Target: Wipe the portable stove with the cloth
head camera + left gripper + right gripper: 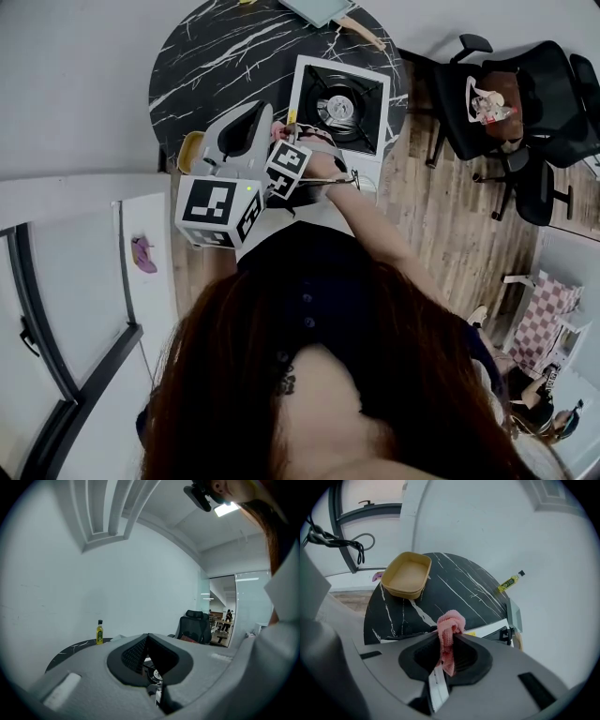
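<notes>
A round black marble table (216, 56) carries a white stove (339, 105) near its right edge, burner up. Two black office chairs (525, 103) stand on the wood floor to the right of the table. The left gripper (148, 637) is held over the table's near edge, left of the stove; its jaws are closed tip to tip with nothing between them. The right gripper (447, 635) sits just beside it, closer to the stove, its jaws clamped on the cloth (451, 620). A tan tub (408, 575) rests at the table's left edge. The pink cloth sticks up bunched from the jaws, above the table just off the stove's near-left corner. A small yellow bottle (99, 633) stands upright at the table's far edge.
</notes>
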